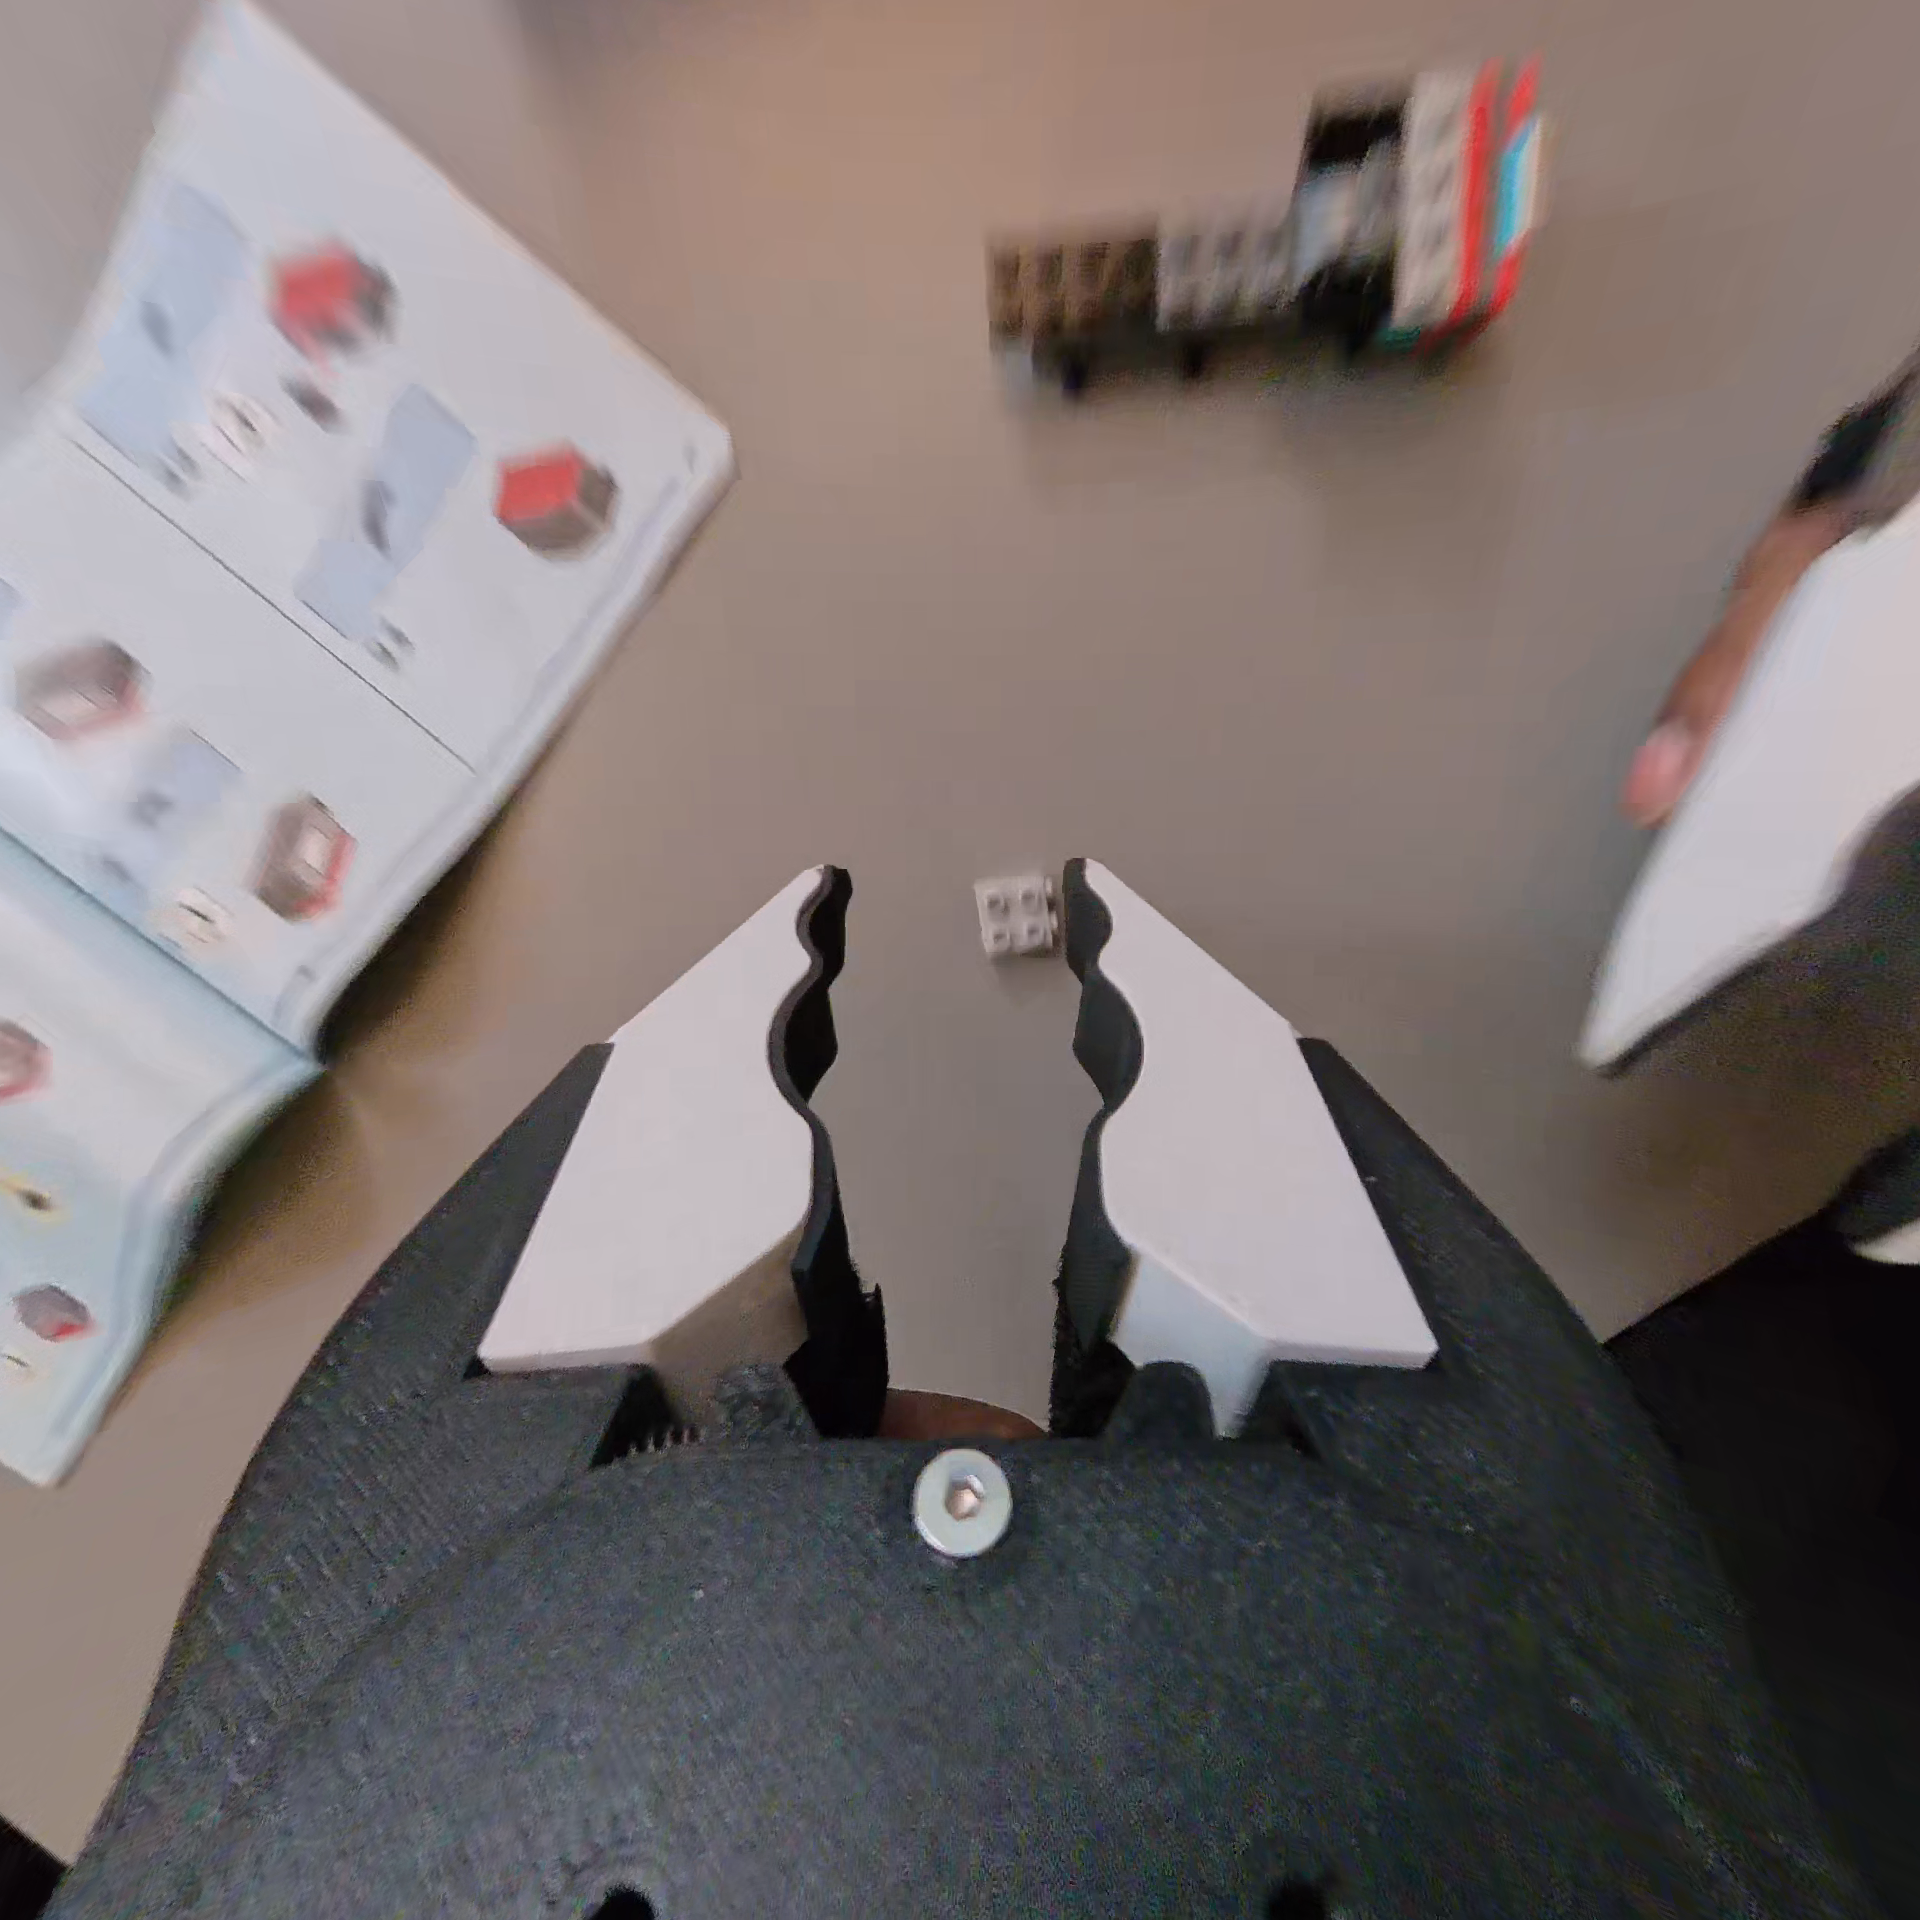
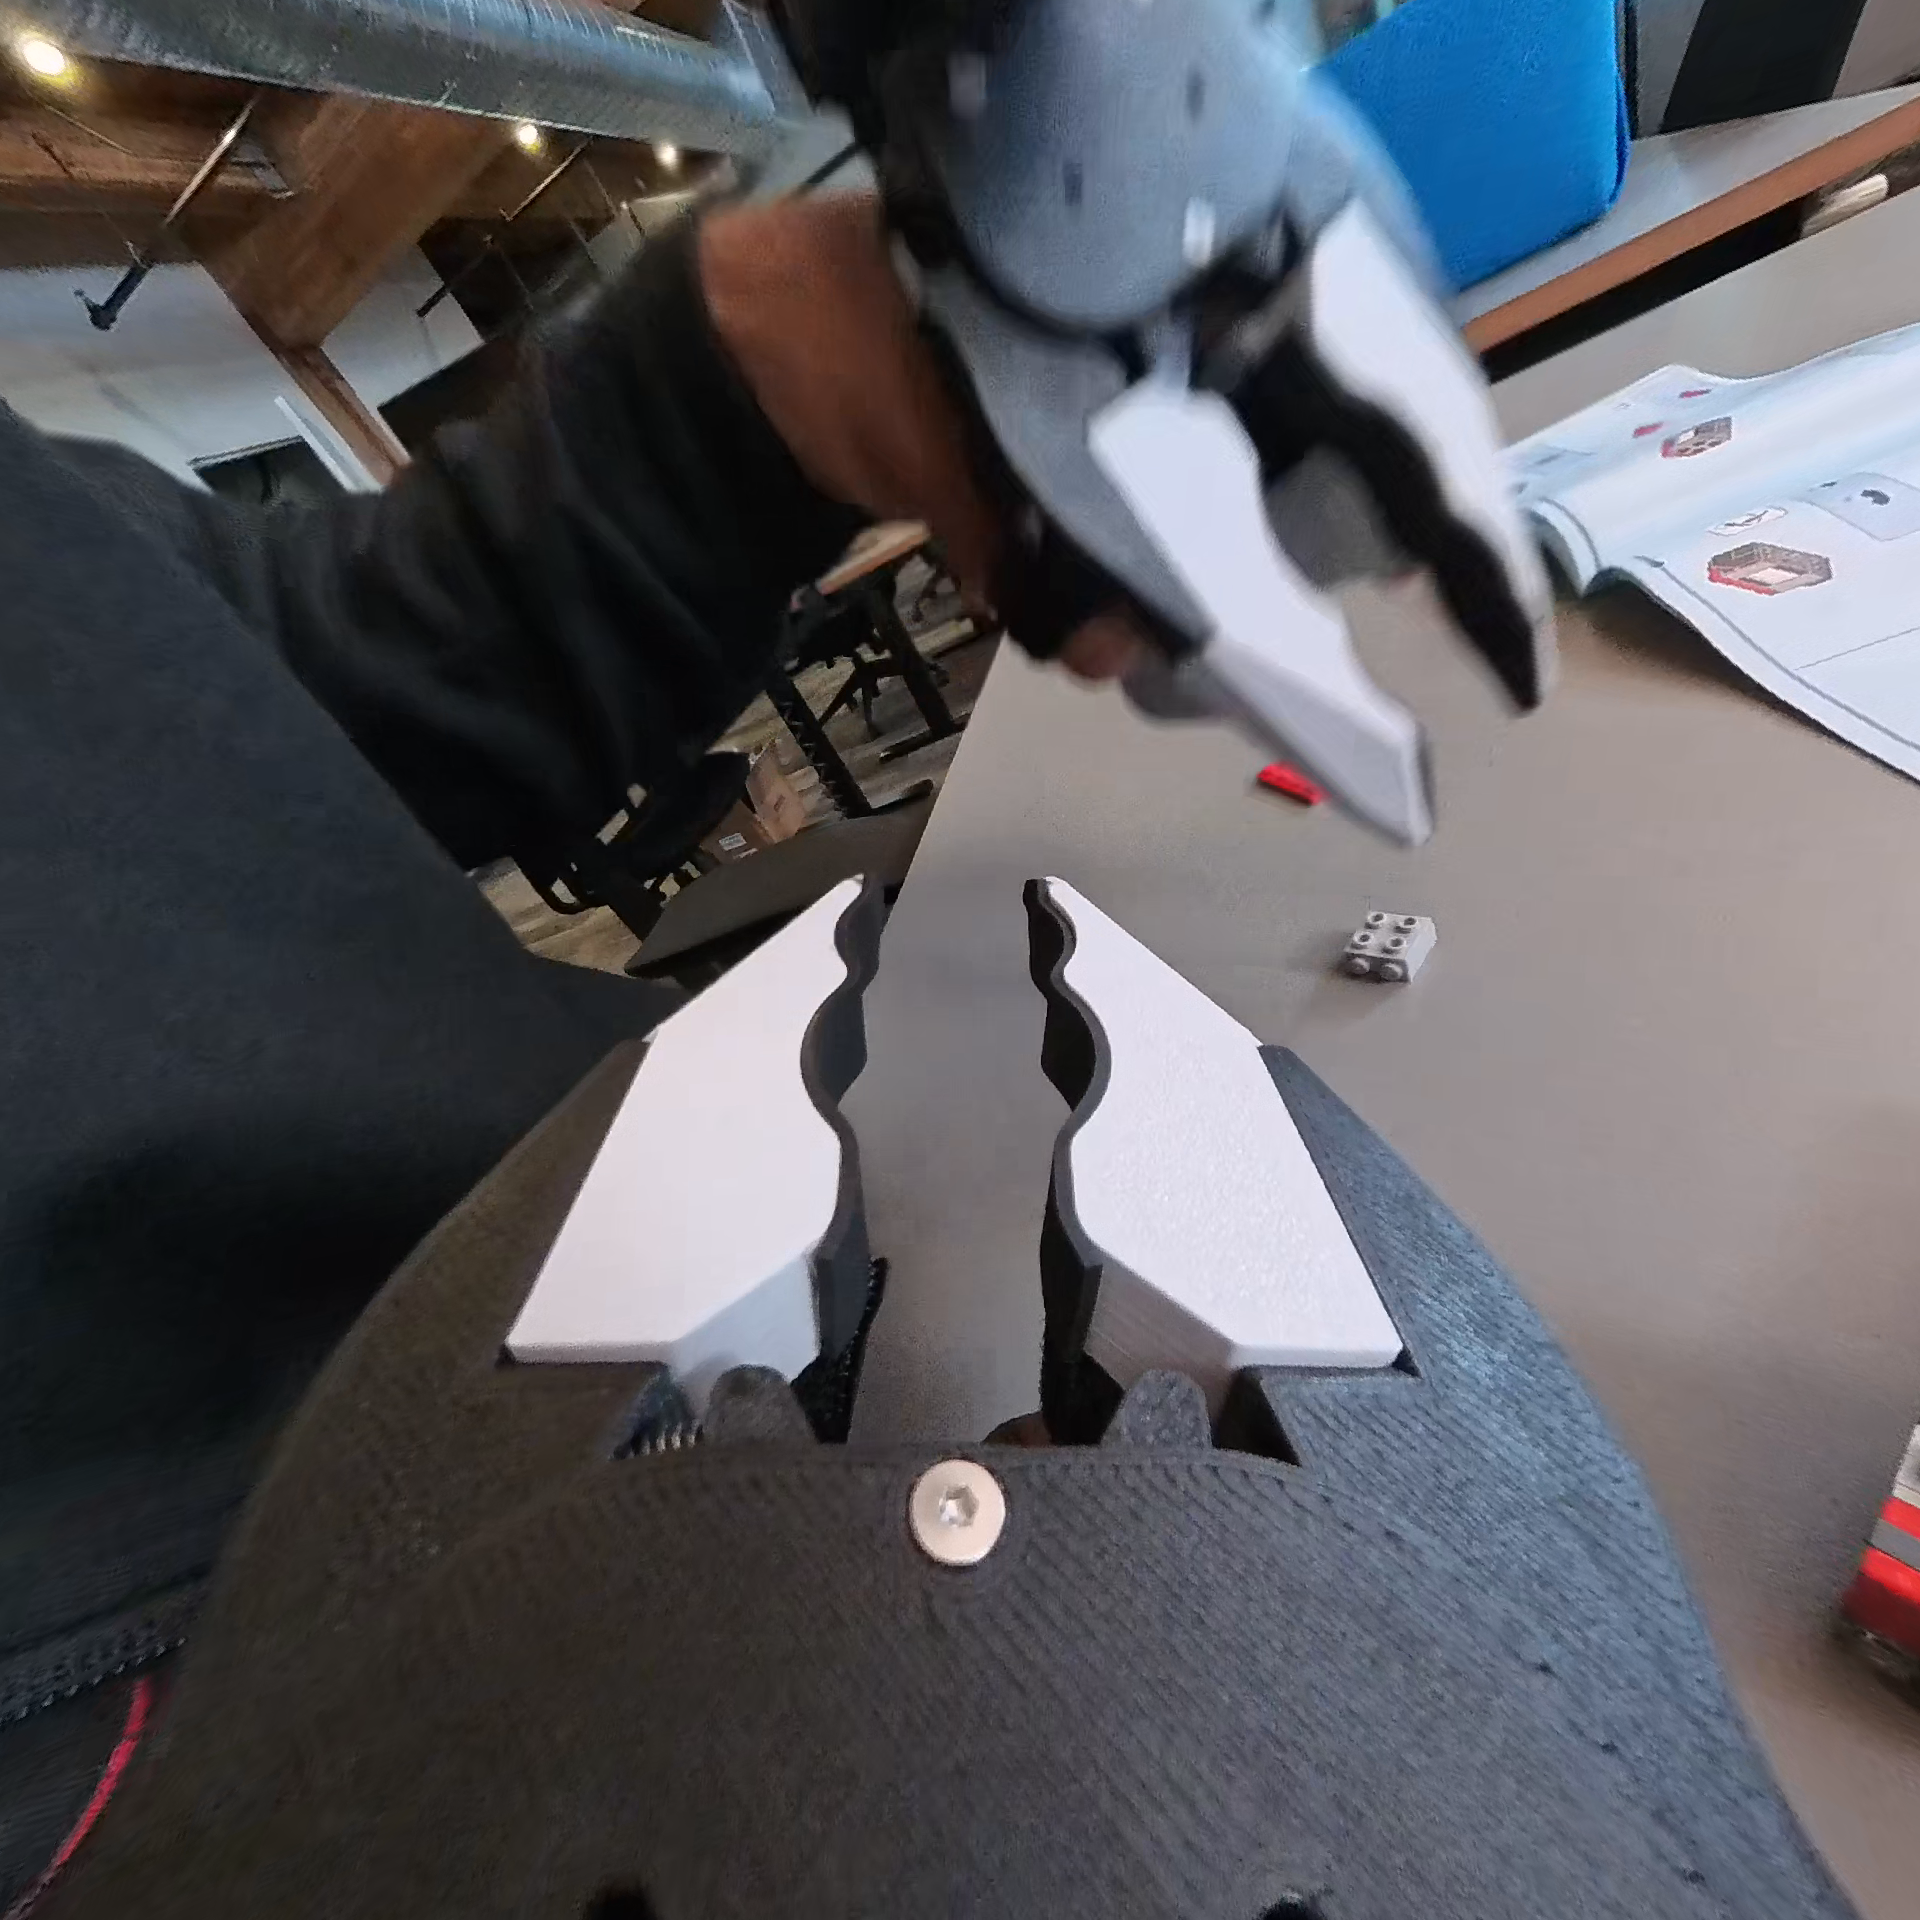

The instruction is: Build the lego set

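A wide room with wooden ceiling beams, small ceiling lights and dark desk frames opens behind the grey-brown bench (image 2: 1558, 1195), seen past its near edge in the right wrist view. A blue chair back (image 2: 1475, 114) stands beyond the far side.

The largest thing on the bench is the open instruction booklet (image 1: 312, 582), lying flat at the left of the left wrist view, its pale blue pages printed with step pictures of red and dark blocks. In the right wrist view it lies at the far right.

Next is the partly built lego model (image 1: 1288, 239), a low row of black, grey and white bricks ending in a taller red-sided block, blurred, standing well apart from the booklet at the top of the left wrist view.

The left gripper (image 1: 956, 904) hangs above the bench with its fingers apart and nothing between them. The right gripper (image 2: 956, 914) is held low near the bench edge, fingers likewise apart and empty. A person's hand in a dark sleeve holds the left gripper.

A small grey brick (image 1: 1016, 916), studs up, lies on the bench just beside the left gripper's right fingertip; whether they touch is unclear. A tiny red piece (image 2: 1291, 782) lies farther off on the bench.
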Tool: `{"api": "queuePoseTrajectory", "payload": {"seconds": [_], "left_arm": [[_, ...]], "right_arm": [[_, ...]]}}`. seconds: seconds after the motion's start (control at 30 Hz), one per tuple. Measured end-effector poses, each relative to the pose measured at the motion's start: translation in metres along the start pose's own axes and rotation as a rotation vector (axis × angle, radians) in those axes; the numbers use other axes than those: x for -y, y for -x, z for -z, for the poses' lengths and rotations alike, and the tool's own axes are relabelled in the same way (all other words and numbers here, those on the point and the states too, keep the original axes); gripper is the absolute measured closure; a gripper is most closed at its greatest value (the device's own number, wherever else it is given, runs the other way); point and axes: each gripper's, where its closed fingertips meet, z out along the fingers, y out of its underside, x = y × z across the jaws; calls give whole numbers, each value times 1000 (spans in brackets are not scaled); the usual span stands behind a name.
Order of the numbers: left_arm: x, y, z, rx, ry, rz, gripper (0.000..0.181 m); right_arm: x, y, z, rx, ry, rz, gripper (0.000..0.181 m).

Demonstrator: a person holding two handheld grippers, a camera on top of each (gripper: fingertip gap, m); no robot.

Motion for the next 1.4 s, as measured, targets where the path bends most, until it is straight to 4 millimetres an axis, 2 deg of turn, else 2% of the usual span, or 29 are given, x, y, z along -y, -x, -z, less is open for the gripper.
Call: {"api": "queuePoseTrajectory", "payload": {"seconds": [0.07,0.13,0.2,0.27,0.33,0.4,0.5,0.63,0.77,0.93,1.4], "left_arm": [[42,-1,22,-9,-84,-61,137],[95,-12,41,-36,-171,-162,137],[152,-36,52,-81,-245,-283,138],[205,-66,50,-138,-280,-402,138],[249,-94,34,-172,-271,-523,137],[286,-111,5,-158,-223,-620,137],[319,-132,-45,-181,-101,-714,138],[328,-140,-99,-211,85,-753,138],[325,-121,-125,-142,213,-788,141],[312,-106,-135,-86,329,-872,144],[297,-116,-144,-117,374,-941,151]], "right_arm": [[-1,1,-1,5,7,4,153],[-2,2,-1,10,14,6,153],[-3,3,-2,12,19,7,153],[-3,3,-2,12,22,8,153],[-3,3,-2,11,23,11,153],[-3,3,-2,9,23,12,153],[-3,3,-2,11,24,11,153],[-4,4,-2,20,29,10,153],[-6,6,-3,39,41,1,153],[-9,7,-5,53,64,0,153],[-10,8,-6,59,77,0,153]]}}
